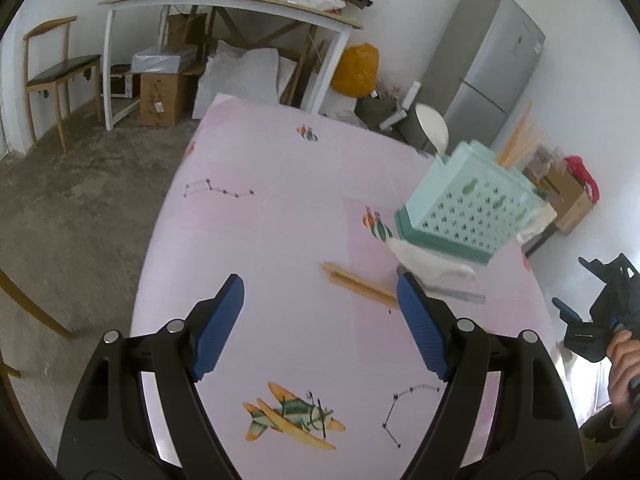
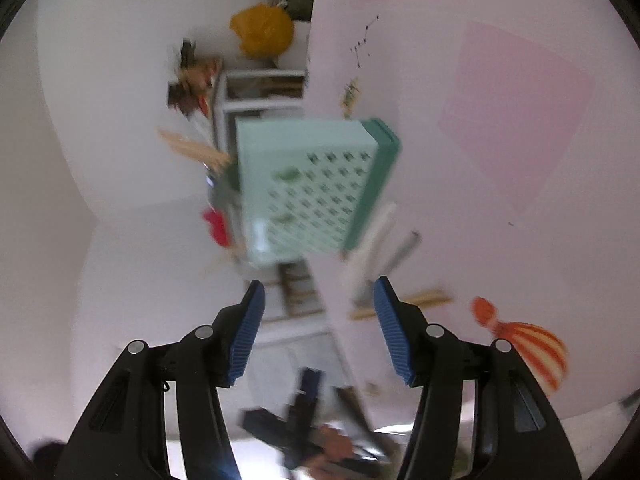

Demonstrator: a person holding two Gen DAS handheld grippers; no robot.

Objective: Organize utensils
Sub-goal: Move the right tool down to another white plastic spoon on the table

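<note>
Left gripper point(image 1: 320, 300) and right gripper point(image 2: 319, 304): blue-padded fingers spread wide, grasping nothing. Wooden chopsticks point(image 1: 360, 286) lie flat just beyond the left fingers, toward the table's point(image 1: 260, 220) right edge. Behind them stands a mint-green perforated utensil holder point(image 1: 468, 208), carrying a white ladle point(image 1: 434, 130) and blurred orange sticks. White and grey utensils at its base are indistinct.

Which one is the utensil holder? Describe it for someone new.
Start at the pink printed tablecloth. At its far right stands the utensil holder, a mint-green perforated plastic box on a darker green base. Unlike the loose chopsticks flat before it, it stands upright.
</note>
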